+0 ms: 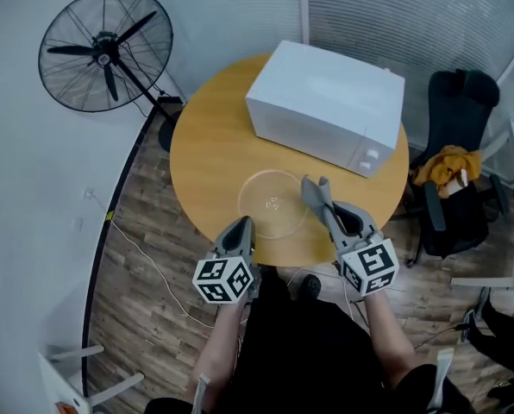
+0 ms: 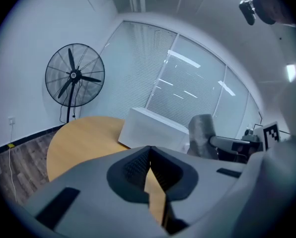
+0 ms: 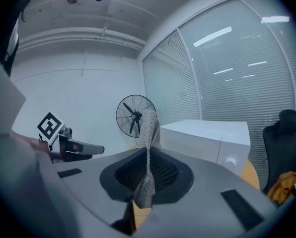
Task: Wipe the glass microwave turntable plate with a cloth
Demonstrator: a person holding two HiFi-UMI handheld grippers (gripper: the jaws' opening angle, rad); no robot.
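glass plate [image 1: 272, 203] lies between left gripper [image 1: 241, 225] and right gripper [image 1: 316, 190].

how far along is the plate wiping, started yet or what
Done: glass plate lies out of the microwave, flat on the table. In hand: right gripper shut on the cloth; left gripper shut, empty. Left: the cloth is off the plate, so wiping likely remains, though I cannot tell whether it was wiped.

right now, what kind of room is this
Most likely an office or small meeting room. Slatted blinds cover the glazed walls, a black office chair stands by the round wooden table, and a pedestal fan stands on the wood-look floor. The white microwave hints at a break area.
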